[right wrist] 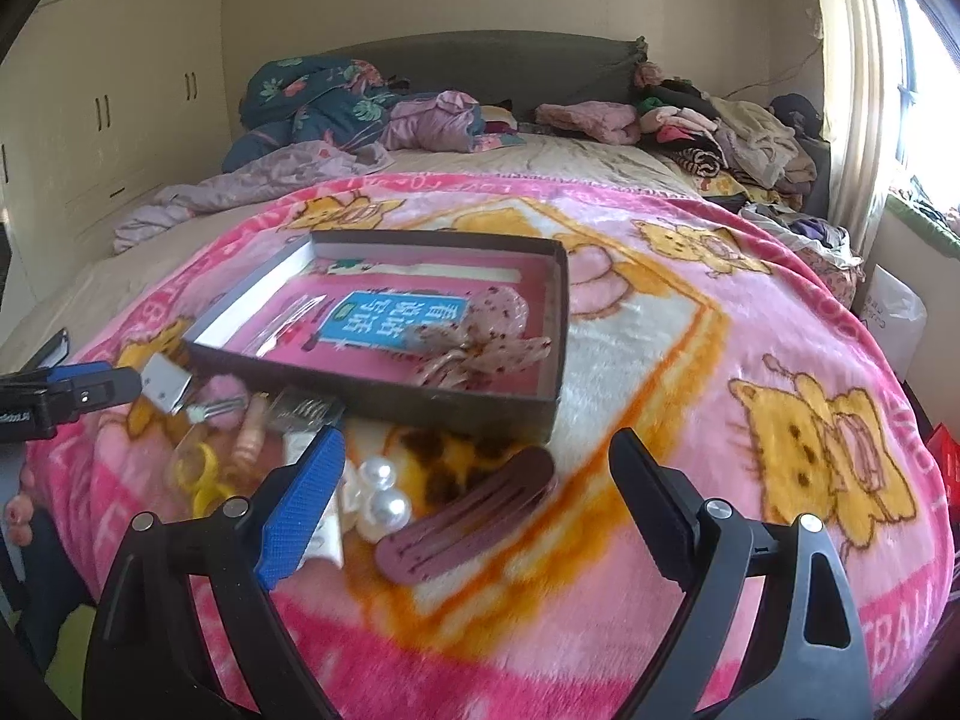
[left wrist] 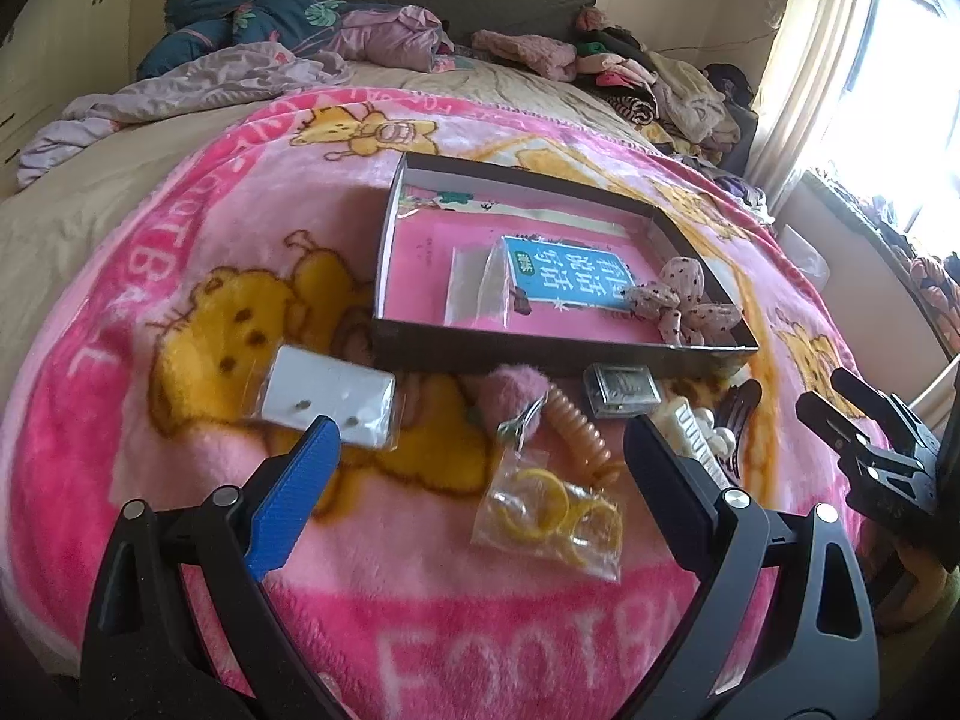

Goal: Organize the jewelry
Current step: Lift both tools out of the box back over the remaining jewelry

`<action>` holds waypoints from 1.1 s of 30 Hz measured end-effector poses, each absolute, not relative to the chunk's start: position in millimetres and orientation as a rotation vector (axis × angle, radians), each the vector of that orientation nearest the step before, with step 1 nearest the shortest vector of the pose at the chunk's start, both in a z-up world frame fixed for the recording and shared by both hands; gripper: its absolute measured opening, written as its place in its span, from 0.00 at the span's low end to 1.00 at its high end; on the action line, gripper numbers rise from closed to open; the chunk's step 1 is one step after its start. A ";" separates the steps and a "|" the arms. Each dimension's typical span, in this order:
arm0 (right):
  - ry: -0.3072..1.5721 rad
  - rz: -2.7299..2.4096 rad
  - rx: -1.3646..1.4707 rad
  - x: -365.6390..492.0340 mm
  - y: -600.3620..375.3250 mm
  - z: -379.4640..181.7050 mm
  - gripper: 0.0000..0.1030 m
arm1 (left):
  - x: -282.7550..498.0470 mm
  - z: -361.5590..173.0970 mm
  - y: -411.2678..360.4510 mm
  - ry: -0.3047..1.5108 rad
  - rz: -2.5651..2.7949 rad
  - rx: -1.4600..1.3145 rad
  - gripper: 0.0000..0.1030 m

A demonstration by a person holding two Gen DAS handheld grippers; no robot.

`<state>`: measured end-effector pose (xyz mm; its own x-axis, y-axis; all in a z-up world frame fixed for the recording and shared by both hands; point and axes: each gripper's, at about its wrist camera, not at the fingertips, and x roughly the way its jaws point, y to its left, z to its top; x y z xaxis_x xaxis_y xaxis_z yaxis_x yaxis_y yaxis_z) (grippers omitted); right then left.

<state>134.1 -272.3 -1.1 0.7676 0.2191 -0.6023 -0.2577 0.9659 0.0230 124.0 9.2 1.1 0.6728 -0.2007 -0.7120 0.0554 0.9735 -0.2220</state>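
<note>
A dark shallow box (left wrist: 558,354) lies on the pink cartoon blanket (left wrist: 180,432). Inside it are a dotted fabric bow (left wrist: 684,300) and a clear bag (left wrist: 480,288). Loose items lie in front of the box: a white earring card (left wrist: 330,396), a pink pompom (left wrist: 516,396), an orange spiral tie (left wrist: 579,426), a bag of yellow rings (left wrist: 546,510) and a small clear case (left wrist: 621,390). My left gripper (left wrist: 480,429) hovers open above these and holds nothing. My right gripper (right wrist: 480,439) is open and empty over a mauve hair clip (right wrist: 468,516) and pearls (right wrist: 384,498).
Rumpled bedding and piled clothes (right wrist: 690,126) fill the far end of the bed by the headboard (right wrist: 510,54). Cupboards (right wrist: 102,102) line the left wall. A curtained window (right wrist: 870,90) is at the right. Each gripper shows at the edge of the other's view.
</note>
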 end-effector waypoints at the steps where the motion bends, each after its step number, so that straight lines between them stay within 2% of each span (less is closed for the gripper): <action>1: 0.647 0.262 -0.066 132.2 -270.8 -0.6 0.84 | 122.3 1.1 9.5 0.821 -0.145 -0.186 0.84; 33: 0.731 0.426 -0.128 91.7 -224.5 -35.1 0.82 | 77.2 -30.7 11.4 0.889 -0.126 -0.126 0.84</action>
